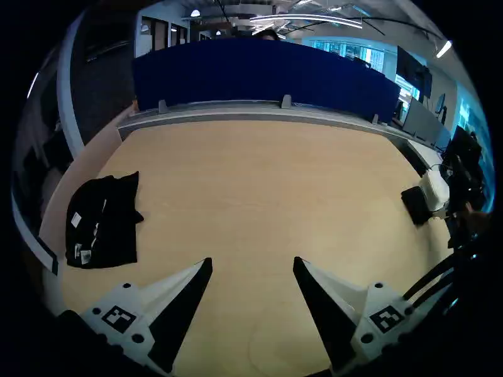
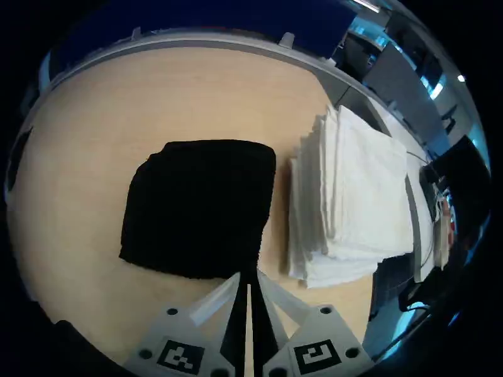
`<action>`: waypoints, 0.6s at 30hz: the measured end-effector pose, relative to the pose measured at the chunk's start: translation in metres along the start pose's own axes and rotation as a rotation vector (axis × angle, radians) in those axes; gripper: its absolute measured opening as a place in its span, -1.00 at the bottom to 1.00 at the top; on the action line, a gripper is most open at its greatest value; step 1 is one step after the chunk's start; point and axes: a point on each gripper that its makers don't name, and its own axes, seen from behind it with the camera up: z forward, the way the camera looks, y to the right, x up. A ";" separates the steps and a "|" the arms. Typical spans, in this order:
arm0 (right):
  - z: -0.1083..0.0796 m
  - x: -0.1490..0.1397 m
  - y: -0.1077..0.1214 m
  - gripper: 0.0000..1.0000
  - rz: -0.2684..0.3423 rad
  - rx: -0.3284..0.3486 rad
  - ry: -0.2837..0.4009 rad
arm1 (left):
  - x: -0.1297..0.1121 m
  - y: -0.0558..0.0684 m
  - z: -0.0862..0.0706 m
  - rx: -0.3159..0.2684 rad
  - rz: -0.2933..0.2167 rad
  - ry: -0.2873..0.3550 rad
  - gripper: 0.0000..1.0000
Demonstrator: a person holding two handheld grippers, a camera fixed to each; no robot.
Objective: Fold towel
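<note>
- In the left gripper view, the left gripper (image 1: 252, 260) is seen released, its two fingers spread wide apart with nothing between them but bare wood.
- A black-and-white square marker (image 1: 119, 317) is carried on the base of each finger.
- The gripper is held above a pale wooden table (image 1: 264, 182), with no cloth touched by it.
- In the right gripper view, the right gripper (image 2: 248, 276) is seen clenched, its fingers brought together so that only a thin slit is left between them.
- Its tips are placed right at the near right corner of the black towel (image 2: 201, 204); whether any cloth is pinched between them cannot be told.
- The black towel is laid flat on the table as a folded, roughly square pad, straight ahead of the right gripper.
- Just to the right of it, a stack of white towels (image 2: 358, 201) is set, folded and piled; a narrow strip of wood is left between the two.
- Farther off in the left gripper view, a crumpled black cloth (image 1: 104, 220) with small white tags is found near the left edge of the table.
- At the right edge, a small black box (image 1: 416, 204) and a white object (image 1: 435, 188) are placed side by side.
- The far edge of the table is closed off by a blue partition (image 1: 264, 69).
</note>
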 end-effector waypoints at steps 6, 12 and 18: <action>0.000 -0.001 -0.001 -0.94 0.006 0.002 0.000 | 0.000 0.000 0.000 0.000 0.000 0.000 0.91; -0.001 -0.001 0.000 -0.91 0.011 -0.003 0.002 | 0.001 -0.001 0.001 0.000 0.000 0.001 0.91; -0.004 -0.002 0.004 -0.63 -0.003 -0.024 0.000 | 0.002 -0.002 0.001 0.000 0.002 0.003 0.91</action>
